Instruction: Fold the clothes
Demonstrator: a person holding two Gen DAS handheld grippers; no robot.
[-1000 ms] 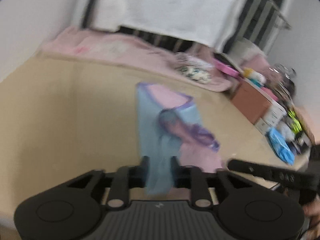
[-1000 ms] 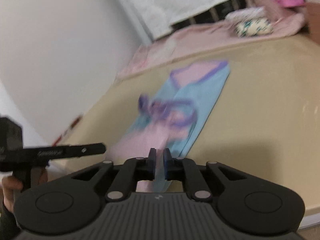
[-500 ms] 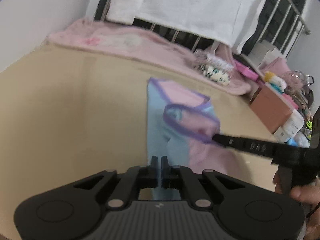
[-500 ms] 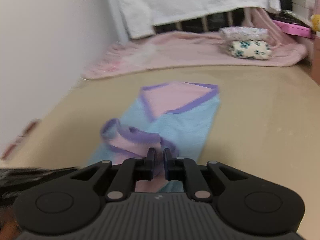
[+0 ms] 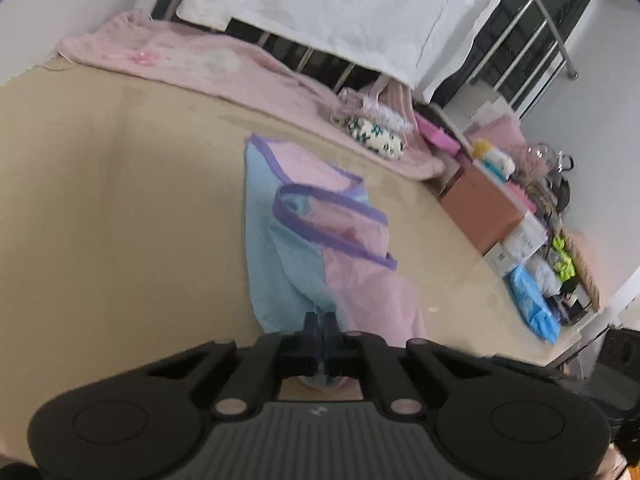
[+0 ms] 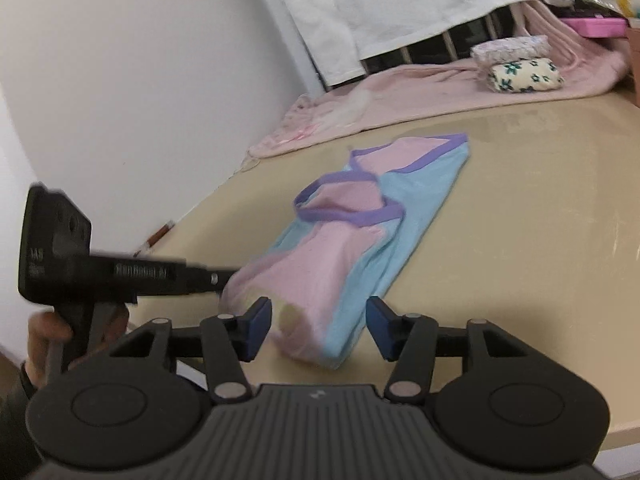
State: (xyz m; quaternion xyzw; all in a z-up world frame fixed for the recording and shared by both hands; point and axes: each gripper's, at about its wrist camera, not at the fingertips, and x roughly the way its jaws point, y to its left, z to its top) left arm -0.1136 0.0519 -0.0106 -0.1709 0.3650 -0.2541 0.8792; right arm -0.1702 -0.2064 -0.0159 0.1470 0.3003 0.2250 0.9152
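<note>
A light-blue and pink sleeveless garment (image 5: 304, 248) with purple trim lies lengthwise on the beige table (image 5: 120, 200), partly folded over itself. My left gripper (image 5: 320, 322) is shut on its near edge. In the right wrist view the garment (image 6: 360, 248) runs away from me, and the left gripper (image 6: 218, 279) comes in from the left, pinching the near left corner. My right gripper (image 6: 319, 320) hangs over the garment's near end. Its jaws are opening, the cloth lies between the blue pads (image 6: 260, 318), and they do not press on it.
A pink blanket (image 5: 240, 68) lies along the table's far edge, with folded floral cloths (image 6: 524, 74) on it. Behind hangs a white sheet (image 5: 360, 8) over a metal bed frame. A cardboard box (image 5: 484, 208) and clutter stand at the right. A hand (image 6: 44, 336) holds the left gripper.
The left gripper closed on the garment's near edge and sank a little. The right gripper, shut on the cloth before, has spread its jaws and let go.
</note>
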